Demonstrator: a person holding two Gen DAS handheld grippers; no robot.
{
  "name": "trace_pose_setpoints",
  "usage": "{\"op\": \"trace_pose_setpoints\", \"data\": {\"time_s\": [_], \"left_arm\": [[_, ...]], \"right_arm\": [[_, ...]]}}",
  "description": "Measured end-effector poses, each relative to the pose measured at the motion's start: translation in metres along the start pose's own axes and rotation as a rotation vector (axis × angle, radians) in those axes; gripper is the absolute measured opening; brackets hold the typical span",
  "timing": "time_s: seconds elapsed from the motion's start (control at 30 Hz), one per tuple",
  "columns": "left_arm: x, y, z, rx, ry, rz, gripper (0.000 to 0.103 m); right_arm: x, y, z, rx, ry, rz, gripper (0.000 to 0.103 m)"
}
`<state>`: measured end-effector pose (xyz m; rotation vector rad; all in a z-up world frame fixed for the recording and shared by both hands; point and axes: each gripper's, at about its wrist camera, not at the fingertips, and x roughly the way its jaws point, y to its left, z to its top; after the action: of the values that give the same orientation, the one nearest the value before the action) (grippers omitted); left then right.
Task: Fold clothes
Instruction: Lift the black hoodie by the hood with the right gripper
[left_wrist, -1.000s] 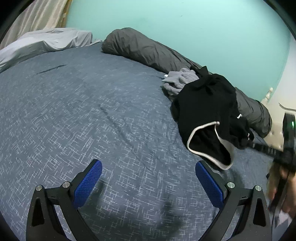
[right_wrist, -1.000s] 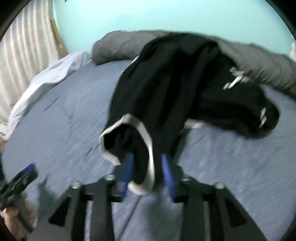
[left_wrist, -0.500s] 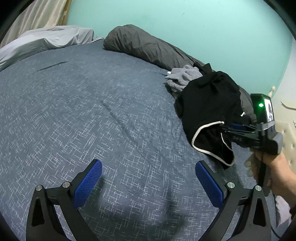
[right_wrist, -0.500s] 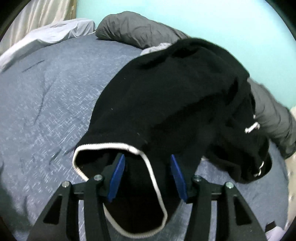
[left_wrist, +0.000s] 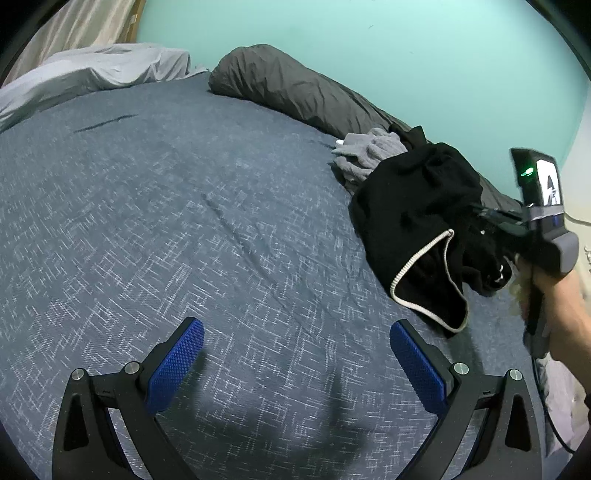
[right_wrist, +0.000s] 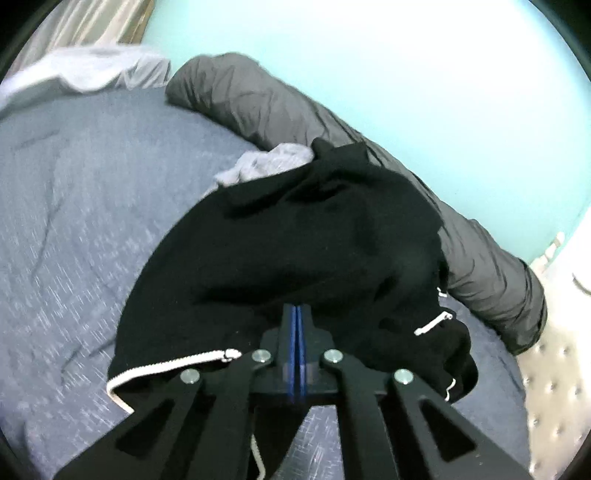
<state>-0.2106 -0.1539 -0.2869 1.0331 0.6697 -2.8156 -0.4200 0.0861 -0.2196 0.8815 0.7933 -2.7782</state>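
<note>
A black hoodie (left_wrist: 413, 206) with a white zipper edge lies bunched at the right side of the blue bed (left_wrist: 184, 221). It fills the middle of the right wrist view (right_wrist: 314, 251). My right gripper (right_wrist: 297, 314) is shut, its blue pads pressed together with the hoodie's fabric around the tips. It shows in the left wrist view (left_wrist: 484, 218) at the hoodie's right side. My left gripper (left_wrist: 295, 343) is open and empty, low over the bare bed, left of the hoodie.
A grey garment (left_wrist: 369, 153) lies crumpled behind the hoodie. A dark grey rolled duvet (left_wrist: 295, 92) runs along the teal wall. A light grey sheet (left_wrist: 92, 74) lies at the far left. A padded white surface (right_wrist: 554, 369) borders the bed on the right.
My right gripper's jaws have closed from partly open to fully shut on the hoodie. The hoodie has been drawn toward the right. My left gripper has barely moved.
</note>
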Motion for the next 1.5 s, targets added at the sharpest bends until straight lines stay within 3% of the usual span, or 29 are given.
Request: {"op": "trace_pose_setpoints", "data": {"time_s": [0.13,0.23,0.3,0.33,0.4,0.43,0.47,0.73,0.93,1.0,1.07,1.13,1.33,1.5], "left_arm": [[-0.001,-0.003,-0.001,0.003,0.002,-0.002,0.103],[-0.004,-0.004,-0.001,-0.006,0.003,-0.008,0.103],[-0.008,-0.003,0.0,-0.015,-0.003,-0.008,0.103],[-0.01,-0.002,0.0,-0.018,-0.008,-0.006,0.103],[-0.012,0.001,0.002,-0.024,-0.014,-0.003,0.103],[-0.012,0.003,0.002,-0.027,-0.012,-0.002,0.103],[-0.011,0.005,0.003,-0.03,-0.01,-0.001,0.103],[-0.003,0.007,0.004,-0.031,0.008,-0.007,0.103],[0.002,0.007,0.002,-0.025,0.019,-0.006,0.103],[0.002,0.007,0.002,-0.024,0.019,-0.001,0.103],[0.002,0.007,0.003,-0.027,0.018,0.0,0.103],[0.002,0.007,0.003,-0.027,0.017,-0.002,0.103],[-0.001,0.004,0.005,-0.019,0.012,-0.004,0.103],[-0.018,-0.009,0.007,0.006,-0.007,-0.035,0.103]], "right_arm": [[-0.023,-0.018,0.011,0.017,-0.034,0.027,0.0],[-0.028,-0.026,0.016,0.027,0.028,0.153,0.0],[-0.024,-0.023,0.011,0.011,0.076,0.186,0.001],[-0.021,-0.018,0.008,-0.002,0.094,0.181,0.007],[-0.014,-0.01,0.001,-0.024,0.124,0.168,0.037],[-0.009,-0.006,-0.004,-0.03,0.126,0.157,0.057],[-0.005,-0.003,-0.007,-0.035,0.126,0.151,0.059],[0.046,0.022,-0.032,-0.158,0.185,0.068,0.059],[0.054,0.028,-0.028,-0.204,0.098,-0.011,0.056],[0.057,0.029,-0.024,-0.206,0.101,0.003,0.039],[0.058,0.027,-0.021,-0.207,0.115,0.018,0.013],[0.056,0.025,-0.018,-0.205,0.125,0.033,0.006],[0.004,-0.003,0.006,-0.109,0.011,0.069,0.005],[-0.073,-0.041,0.027,-0.04,-0.081,0.076,0.004]]}}
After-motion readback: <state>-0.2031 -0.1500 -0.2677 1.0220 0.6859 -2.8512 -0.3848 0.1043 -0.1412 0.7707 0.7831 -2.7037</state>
